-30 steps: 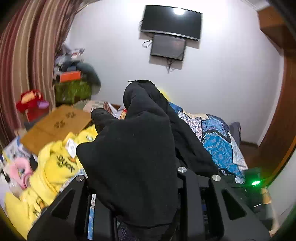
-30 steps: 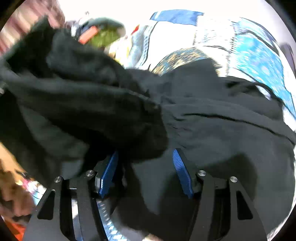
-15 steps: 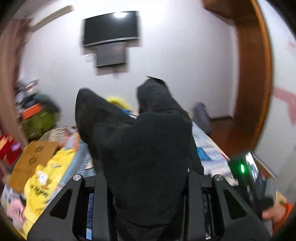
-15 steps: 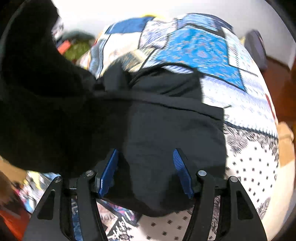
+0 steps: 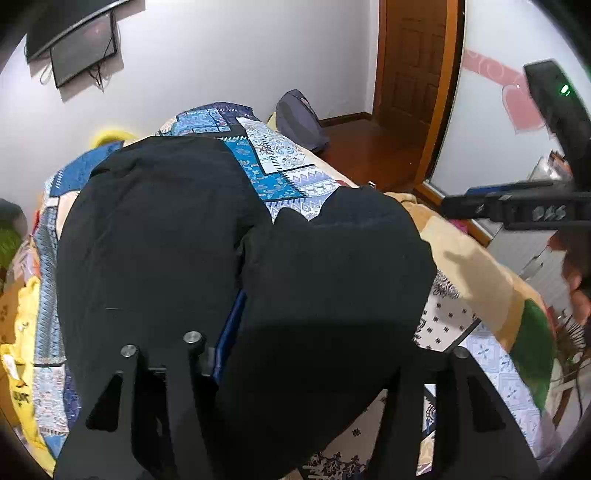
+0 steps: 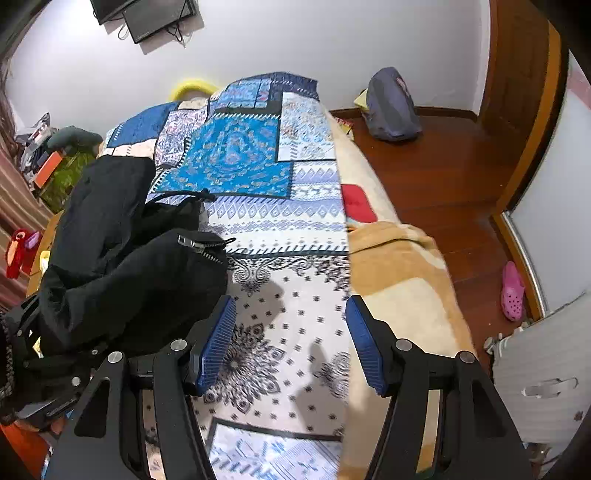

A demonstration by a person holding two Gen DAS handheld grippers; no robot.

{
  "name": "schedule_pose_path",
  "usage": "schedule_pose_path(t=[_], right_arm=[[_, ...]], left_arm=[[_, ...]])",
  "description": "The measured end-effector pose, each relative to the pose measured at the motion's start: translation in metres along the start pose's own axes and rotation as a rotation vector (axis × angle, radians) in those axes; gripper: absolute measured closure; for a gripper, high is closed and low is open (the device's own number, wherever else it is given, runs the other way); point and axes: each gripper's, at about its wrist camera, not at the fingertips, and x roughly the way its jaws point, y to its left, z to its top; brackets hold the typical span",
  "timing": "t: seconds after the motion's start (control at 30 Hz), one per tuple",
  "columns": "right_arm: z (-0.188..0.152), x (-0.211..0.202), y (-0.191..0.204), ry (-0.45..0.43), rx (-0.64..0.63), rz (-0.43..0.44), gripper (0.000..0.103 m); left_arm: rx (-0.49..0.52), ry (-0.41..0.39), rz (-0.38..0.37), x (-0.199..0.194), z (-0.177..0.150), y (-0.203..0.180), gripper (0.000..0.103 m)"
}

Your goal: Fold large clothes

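Observation:
A large black zip-up garment (image 5: 155,229) lies on the patterned blue quilt (image 5: 273,162) of a bed. Part of it is bunched over my left gripper (image 5: 317,332), which is shut on the cloth; its fingertips are hidden under the fabric. In the right wrist view the garment (image 6: 122,266) sits at the left, its zipper (image 6: 201,249) showing. My right gripper (image 6: 291,343) is open and empty above the quilt (image 6: 280,288), just right of the garment. It also shows at the right edge of the left wrist view (image 5: 517,210).
A tan blanket (image 6: 399,280) covers the bed's right side. A grey backpack (image 6: 391,107) and a pink shoe (image 6: 512,291) lie on the wooden floor. Yellow clothes (image 5: 22,354) lie at the left. A TV (image 6: 147,14) hangs on the wall, with a door (image 5: 413,66) at the right.
My left gripper swung right and tilted down over the bed with the black cloth. My right gripper let go of the garment and moved right, now over bare quilt.

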Motion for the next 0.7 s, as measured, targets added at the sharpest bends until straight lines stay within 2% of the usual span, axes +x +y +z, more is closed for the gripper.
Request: schedule_pose_path(t=[0.1, 0.23, 0.33, 0.4, 0.5, 0.57, 0.63, 0.7], right_arm=[[0.004, -0.01, 0.002, -0.023, 0.0, 0.004, 0.045], [0.011, -0.023, 0.016, -0.059, -0.002, 0.051, 0.045], [0.012, -0.034, 0.033, -0.095, -0.026, 0.079, 0.044], [0.015, -0.039, 0.048, -0.116, -0.045, 0.11, 0.042], [0.02, -0.045, 0.073, -0.142, -0.078, 0.176, 0.04], [0.025, -0.046, 0.091, -0.153, -0.104, 0.222, 0.039], [0.028, -0.044, 0.107, -0.159, -0.132, 0.259, 0.038], [0.031, -0.037, 0.121, -0.148, -0.155, 0.291, 0.038]], left_arm=[[-0.024, 0.001, -0.01, -0.015, -0.002, -0.002, 0.034], [-0.048, -0.008, -0.014, -0.042, -0.002, 0.004, 0.032], [-0.105, -0.051, -0.023, -0.066, -0.007, 0.023, 0.026], [-0.16, -0.089, -0.035, -0.085, -0.01, 0.041, 0.018], [-0.221, -0.14, -0.008, -0.107, -0.01, 0.065, 0.018], [-0.238, -0.16, 0.041, -0.115, -0.011, 0.085, 0.017], [-0.256, -0.154, 0.091, -0.114, -0.011, 0.103, 0.015], [-0.283, -0.121, 0.11, -0.107, -0.016, 0.122, 0.015]])
